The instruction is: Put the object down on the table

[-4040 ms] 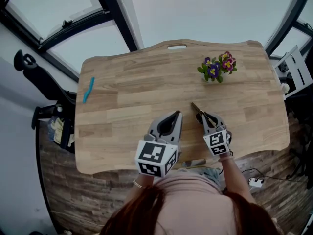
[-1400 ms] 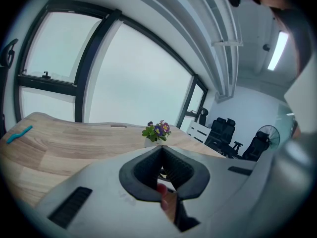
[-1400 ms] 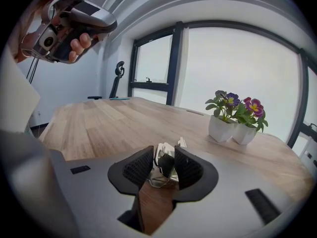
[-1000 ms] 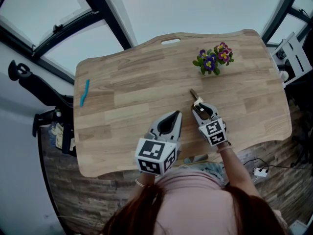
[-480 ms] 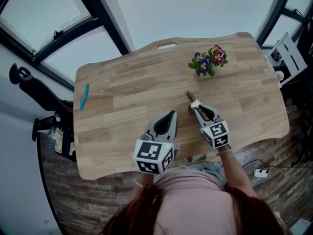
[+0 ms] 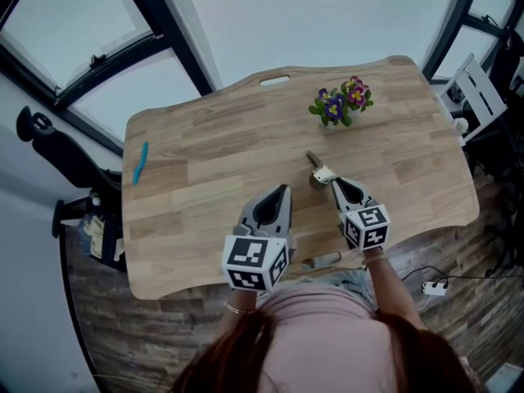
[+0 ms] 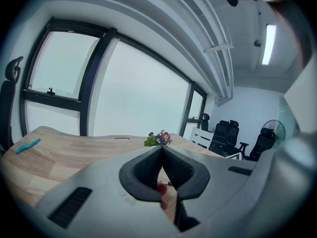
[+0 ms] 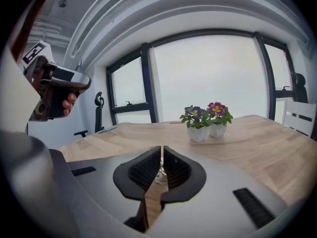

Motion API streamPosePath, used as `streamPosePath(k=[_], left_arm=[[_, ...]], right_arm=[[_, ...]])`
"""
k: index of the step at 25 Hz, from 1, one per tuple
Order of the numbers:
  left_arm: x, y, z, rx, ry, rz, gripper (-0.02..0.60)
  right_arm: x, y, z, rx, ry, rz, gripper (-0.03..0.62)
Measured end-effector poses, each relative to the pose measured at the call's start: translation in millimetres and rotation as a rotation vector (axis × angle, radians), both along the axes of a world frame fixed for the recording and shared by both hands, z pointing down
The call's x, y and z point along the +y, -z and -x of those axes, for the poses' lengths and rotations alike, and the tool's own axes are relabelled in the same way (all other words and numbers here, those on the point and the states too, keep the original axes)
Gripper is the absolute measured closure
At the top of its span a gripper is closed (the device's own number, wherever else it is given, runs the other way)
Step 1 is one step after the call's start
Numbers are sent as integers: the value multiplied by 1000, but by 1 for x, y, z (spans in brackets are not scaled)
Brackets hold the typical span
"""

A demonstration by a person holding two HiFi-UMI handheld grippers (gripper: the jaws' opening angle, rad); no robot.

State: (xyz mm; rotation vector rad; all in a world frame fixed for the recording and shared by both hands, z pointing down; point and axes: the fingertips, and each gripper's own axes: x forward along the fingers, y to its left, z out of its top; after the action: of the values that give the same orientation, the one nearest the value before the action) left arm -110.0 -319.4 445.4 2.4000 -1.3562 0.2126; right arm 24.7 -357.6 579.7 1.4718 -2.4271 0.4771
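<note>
Item: small object (image 6: 321, 173), lying on counter (image 6: 205, 170) at frame centre; my right tongs (image 6: 332, 183), having just been closing with nothing between them, are hovering just beside it and risking a nudge, while my left tongs (image 6: 282, 189) are sitting pressed together.

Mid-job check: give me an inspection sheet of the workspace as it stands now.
Surface: wooden table.
Job's things: small object lying on the table, just ahead of the right claw.
Clutter: flower pots at the far side; blue item near the left edge.
Grippers: left claw shut, empty; right claw has just been closing, now together, nothing gripped.
Cables: plug with lead on the floor.
Surroundings: windows, chair.
</note>
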Motion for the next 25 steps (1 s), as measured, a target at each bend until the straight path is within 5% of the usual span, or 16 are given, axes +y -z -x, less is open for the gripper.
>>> streamPosePath(k=[5,25], left_arm=[[8,6,0,4,2,-16,580],[36,24,-4,1,19,-101,580]], right_arm=[[11,10,-12,-28,-68,31,589],[73,128,-18,19,-83,-243,594]])
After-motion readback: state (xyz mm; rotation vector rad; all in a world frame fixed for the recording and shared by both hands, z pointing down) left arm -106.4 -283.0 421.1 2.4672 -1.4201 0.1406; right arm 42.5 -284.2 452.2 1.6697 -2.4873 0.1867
